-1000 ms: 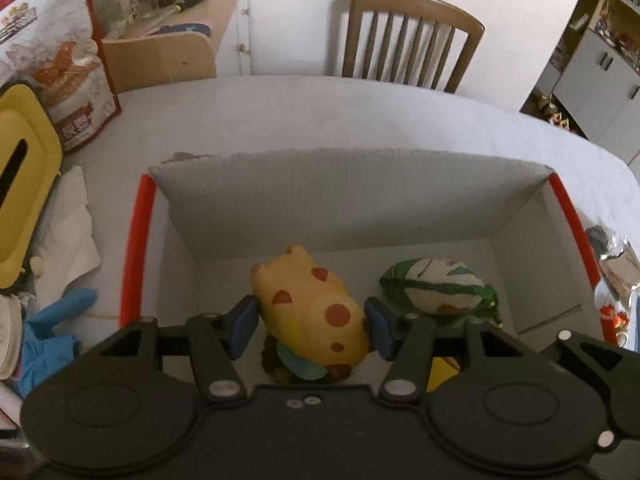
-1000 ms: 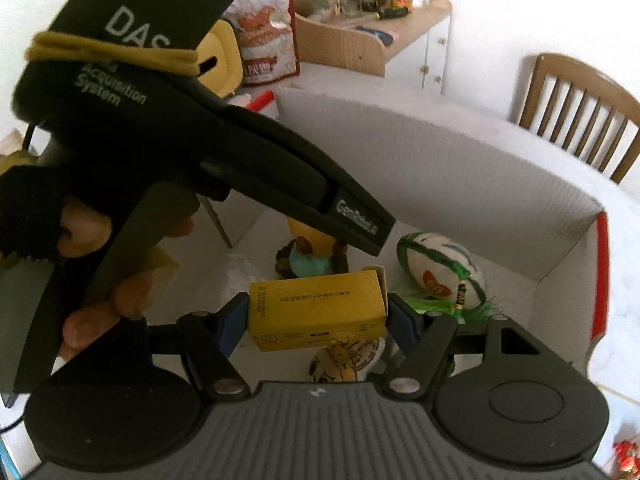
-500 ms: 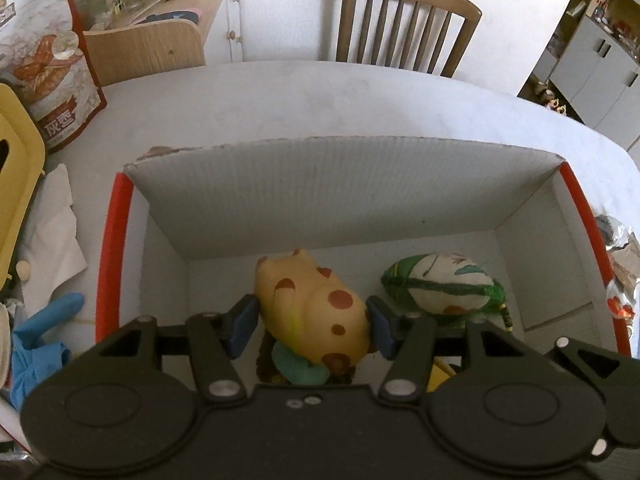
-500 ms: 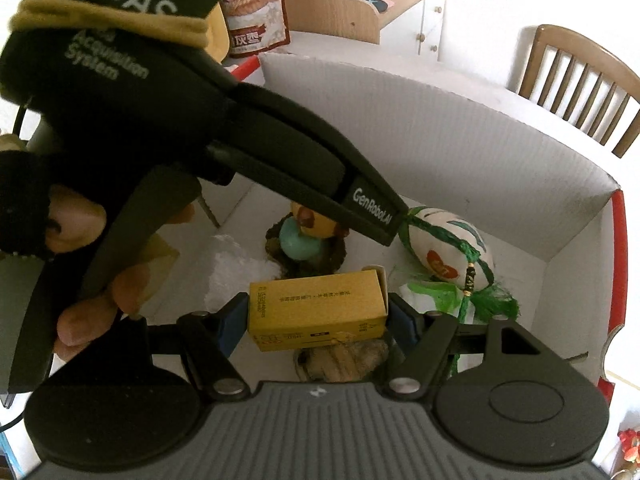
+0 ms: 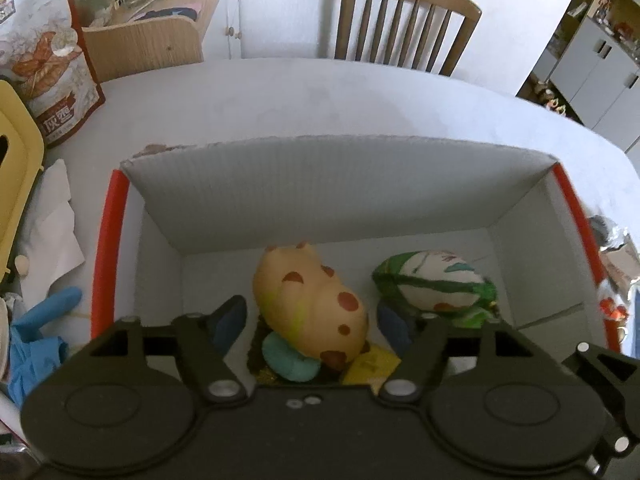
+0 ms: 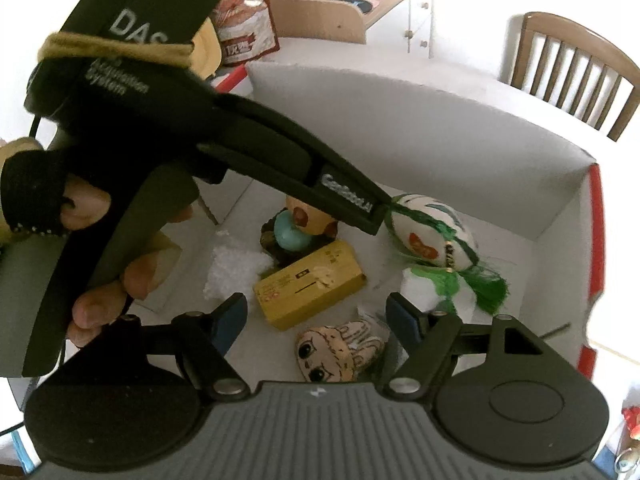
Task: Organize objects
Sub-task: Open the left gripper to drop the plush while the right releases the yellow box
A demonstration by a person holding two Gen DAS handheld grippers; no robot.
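A white cardboard box (image 5: 320, 184) with red rims holds the objects. My left gripper (image 5: 312, 324) reaches into it. Its jaws are opening, and the spotted yellow toy (image 5: 308, 300) lies between them, clear of both pads. The toy rests on a teal piece (image 5: 290, 360). My right gripper (image 6: 316, 322) is open and still widening, with nothing between its fingers. The yellow carton (image 6: 310, 286) lies on the box floor just beyond it. A green-and-white tasselled pouch (image 6: 432, 236) lies to the right. A cartoon-face item (image 6: 340, 354) is near the fingers.
A gloved hand (image 6: 100, 208) and the left tool's black body (image 6: 240, 152) fill the left of the right wrist view. On the table left of the box are a snack bag (image 5: 52, 80), a yellow container (image 5: 16, 168), white paper (image 5: 52, 232) and a blue glove (image 5: 36, 332). A wooden chair (image 5: 404, 24) stands behind.
The left jaws widened away from the spotted toy, which stays in the box. The yellow carton left the right gripper's pads and now lies tilted on the box floor.
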